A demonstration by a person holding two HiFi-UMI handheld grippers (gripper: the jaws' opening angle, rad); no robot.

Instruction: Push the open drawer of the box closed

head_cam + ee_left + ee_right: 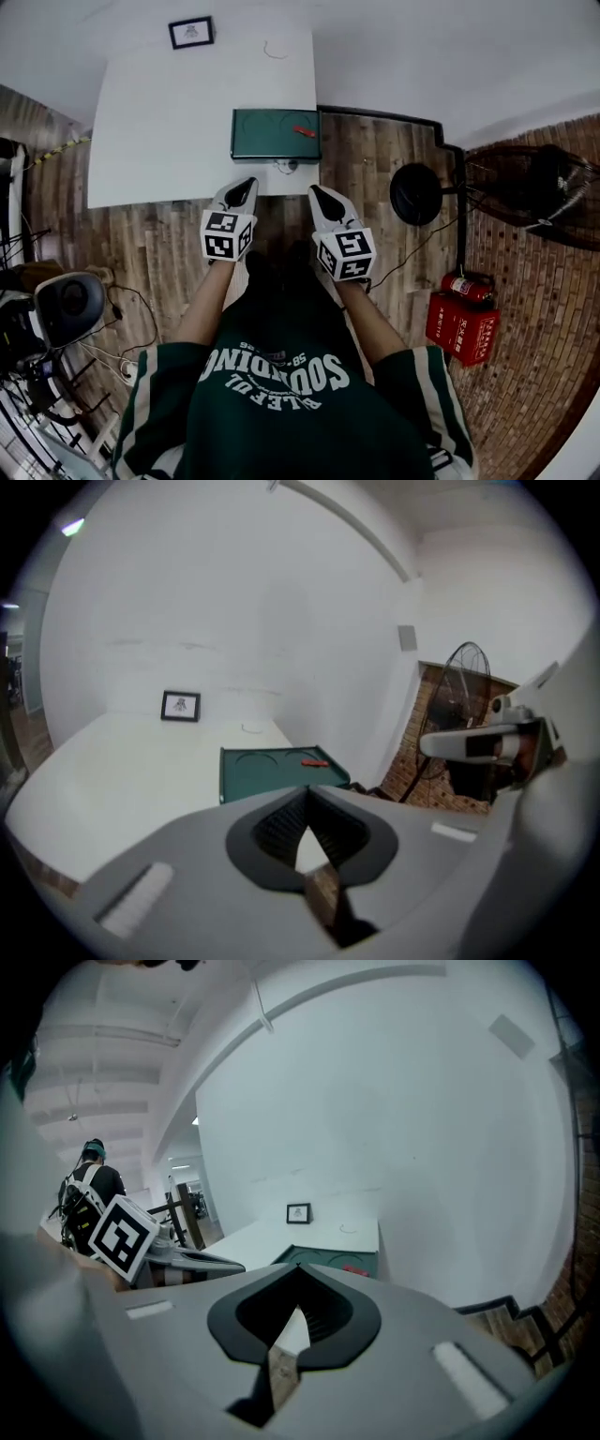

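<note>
A flat dark-green box (277, 133) lies at the near right edge of the white table (169, 112), with a small red thing (304, 131) on its top. A small pale part (286, 166) shows at its near side; I cannot make out the drawer. My left gripper (246, 183) hangs in the air just short of the table edge, shut with nothing between its jaws. My right gripper (316, 190) is beside it over the wooden floor, also shut and empty. The left gripper view has the box (277, 771) ahead, beyond the gripper's (307, 789) closed tips. The right gripper (298, 1267) also faces the box (337, 1260).
A small framed picture (191, 32) stands at the table's far side. A black floor fan (534, 192), a round black stand (415, 193) and red fire extinguishers (464, 314) are on the right. Equipment and cables crowd the left. Another person (89, 1180) stands far off.
</note>
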